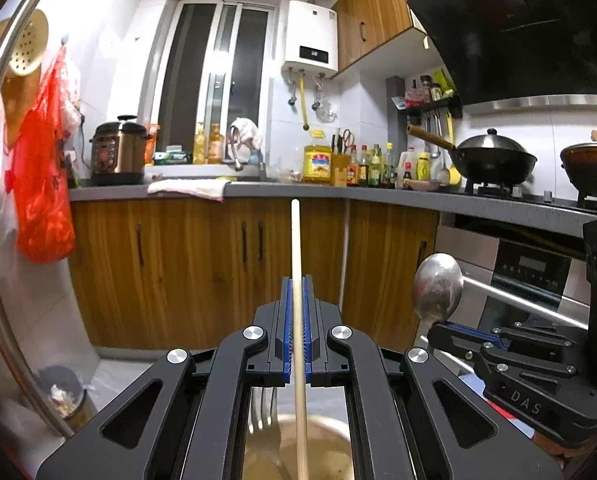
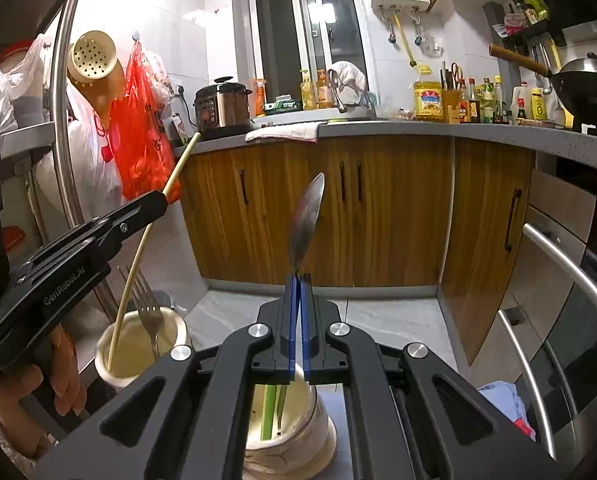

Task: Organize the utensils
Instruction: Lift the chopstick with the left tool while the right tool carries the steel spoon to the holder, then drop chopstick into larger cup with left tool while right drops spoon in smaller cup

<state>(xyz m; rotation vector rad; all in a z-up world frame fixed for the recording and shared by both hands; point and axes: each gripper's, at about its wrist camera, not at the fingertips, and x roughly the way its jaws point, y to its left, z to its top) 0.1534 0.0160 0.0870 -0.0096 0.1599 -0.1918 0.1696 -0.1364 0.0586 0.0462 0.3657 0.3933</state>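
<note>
My left gripper (image 1: 297, 280) is shut on a pale wooden chopstick (image 1: 296, 240) that stands upright; its lower end reaches into a cream ceramic holder (image 2: 138, 344) with a fork (image 2: 148, 308) in it. My right gripper (image 2: 298, 278) is shut on a metal spoon (image 2: 307, 220), bowl end up, above a second cream holder (image 2: 298, 436) that holds green utensils. The right gripper (image 1: 462, 330) and its spoon (image 1: 436, 286) also show in the left wrist view at the right. The left gripper (image 2: 160, 202) shows in the right wrist view at the left.
Wooden cabinets (image 1: 202, 264) and a grey counter (image 1: 378, 194) with bottles, a wok (image 1: 494, 160) and a pressure cooker (image 1: 118, 152) lie ahead. An oven (image 2: 570, 292) is at the right. A steel rack post (image 2: 64, 92), a red bag (image 2: 142, 136) and a trash bin (image 1: 64, 394) are at the left.
</note>
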